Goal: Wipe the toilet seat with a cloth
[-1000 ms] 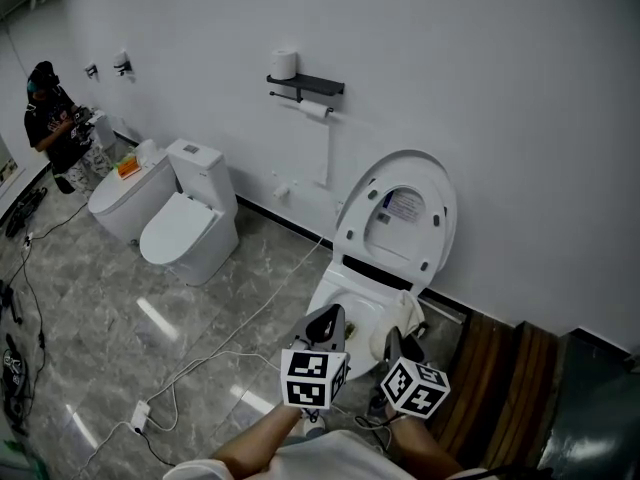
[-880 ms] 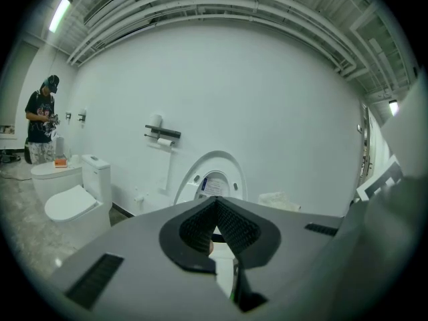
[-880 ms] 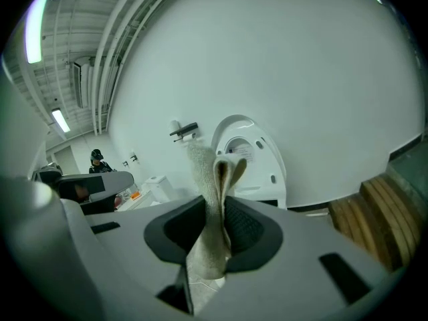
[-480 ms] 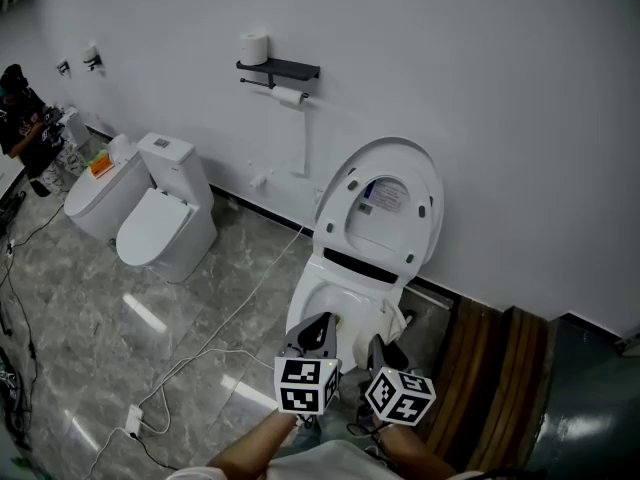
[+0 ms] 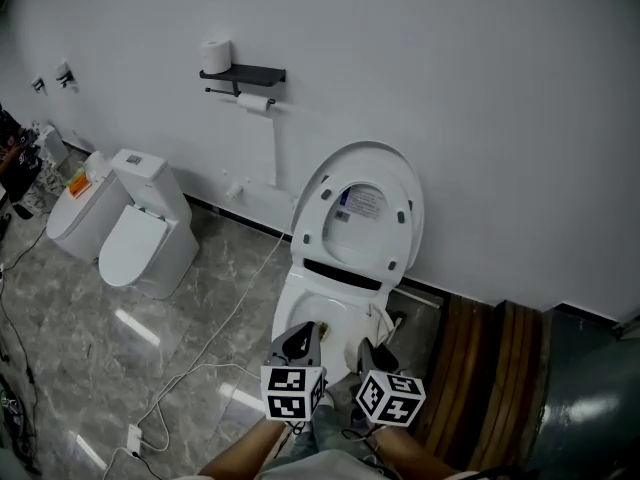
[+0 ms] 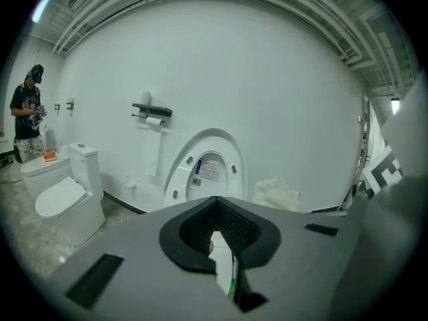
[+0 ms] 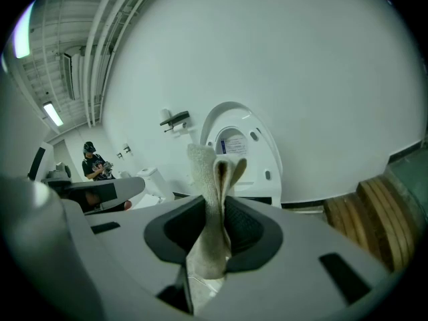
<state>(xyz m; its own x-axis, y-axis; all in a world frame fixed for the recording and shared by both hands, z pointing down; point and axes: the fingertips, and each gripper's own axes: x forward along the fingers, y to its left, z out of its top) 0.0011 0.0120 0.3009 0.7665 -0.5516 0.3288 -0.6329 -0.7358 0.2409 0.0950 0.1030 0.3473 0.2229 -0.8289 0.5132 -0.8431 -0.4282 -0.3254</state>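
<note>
The right tool [image 7: 215, 211] had its jaws closed on a cloth [image 7: 214, 176]. The cloth was a pale, off-white towelling piece, folded lengthwise. Its looped end stood up past the jaw tips and the rest hung down behind them. The left tool [image 6: 215, 207] was closed with its ribbed pads together and nothing between them.

In the head view the two tools sat side by side at the bottom of the frame, left [image 5: 300, 340] and right [image 5: 372, 353]. They were close together but apart, each with its marker cube toward the person. Both pointed forward and slightly downward at the front of the toilet bowl [image 5: 300, 303], just short of its near rim. Bare forearms [image 5: 250, 453] reached in from the lower edge behind the cubes, roughly parallel.

The toilet seat [image 5: 310, 213] was white and stood raised together with the lid, leaning back toward the white wall [image 5: 480, 118]. Its underside faced the tools, showing small bumpers, with a label in the middle of the lid.

A strip of wooden boards [image 5: 485, 368] lay to the right of the bowl. A white cable [image 5: 200, 368] ran across the grey marbled floor [image 5: 80, 348] to the left. Farther left stood a second toilet [image 5: 140, 243] with its lid down. A dark wall shelf [image 5: 243, 73] above carried a paper roll. A person [image 7: 93, 166] stood well away along the wall.
</note>
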